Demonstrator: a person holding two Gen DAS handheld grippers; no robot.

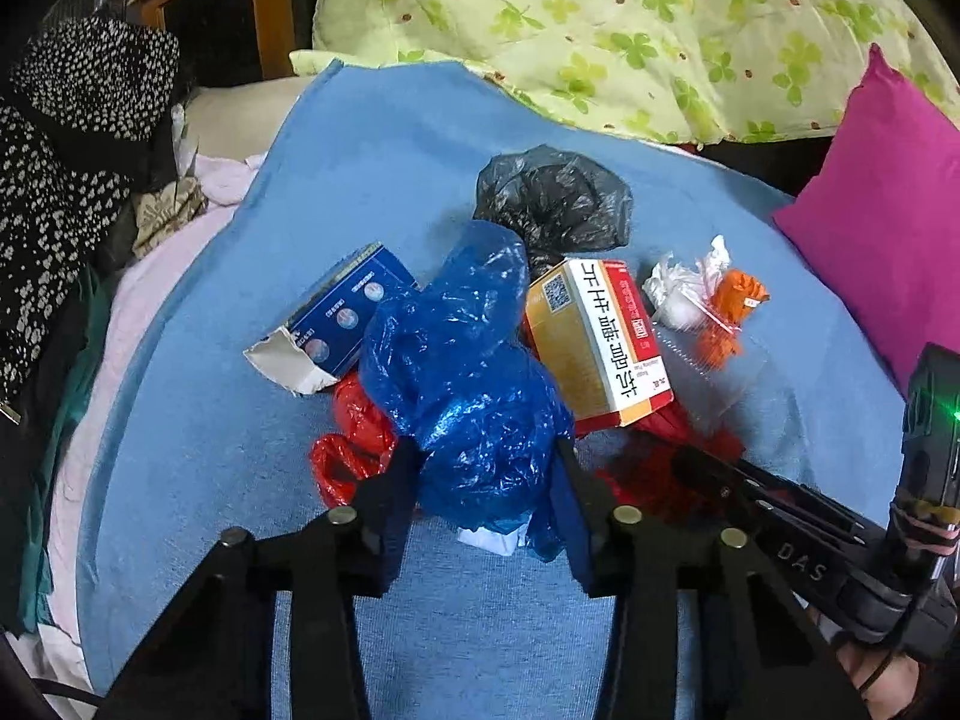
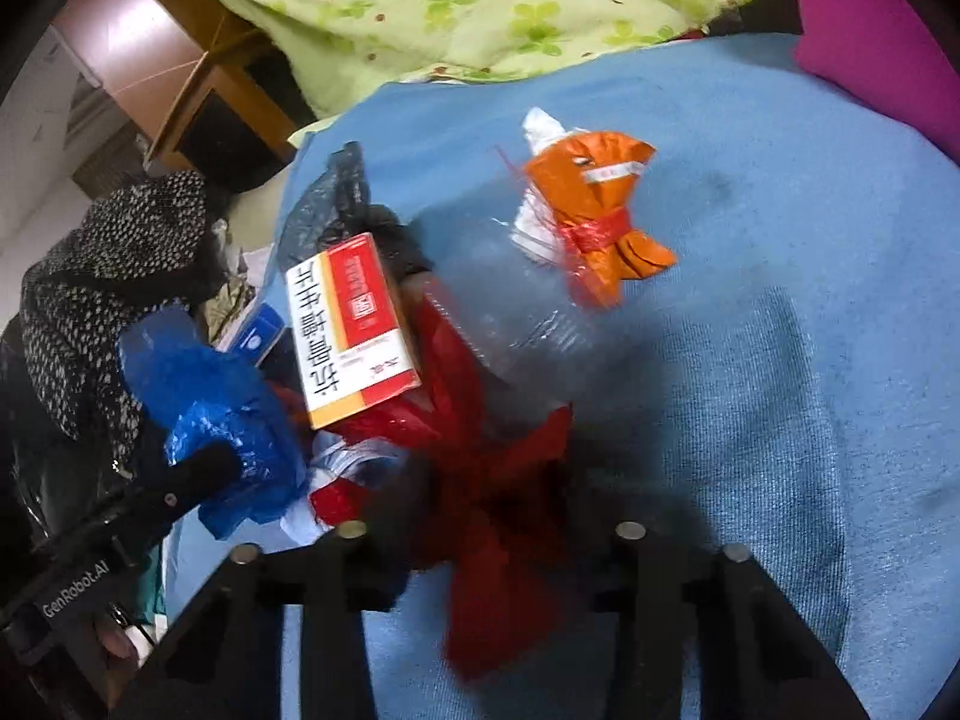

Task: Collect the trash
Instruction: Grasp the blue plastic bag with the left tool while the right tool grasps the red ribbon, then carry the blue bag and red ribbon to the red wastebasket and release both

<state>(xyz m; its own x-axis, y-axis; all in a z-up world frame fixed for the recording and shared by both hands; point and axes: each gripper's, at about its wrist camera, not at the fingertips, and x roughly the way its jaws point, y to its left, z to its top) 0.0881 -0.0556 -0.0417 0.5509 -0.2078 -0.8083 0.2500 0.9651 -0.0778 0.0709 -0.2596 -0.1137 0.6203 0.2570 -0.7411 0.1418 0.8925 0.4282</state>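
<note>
On the blue blanket [image 1: 312, 192], a heap of rubbish lies between a magenta pillow [image 1: 888, 222] and dark spotted clothing [image 1: 66, 138], with a green clover quilt [image 1: 600, 18] behind. A red-and-yellow box [image 1: 597, 339] leans against a black bag [image 1: 555, 198]; a torn blue box [image 1: 336, 315] and an orange wrapper [image 1: 735, 306] flank them. The left gripper [image 1: 486, 468] squeezes the crumpled blue bag [image 1: 462, 360] between its fingers. The right gripper [image 2: 498, 516] is clamped on the red bag [image 2: 480, 480], just below the red-and-yellow box.
</note>
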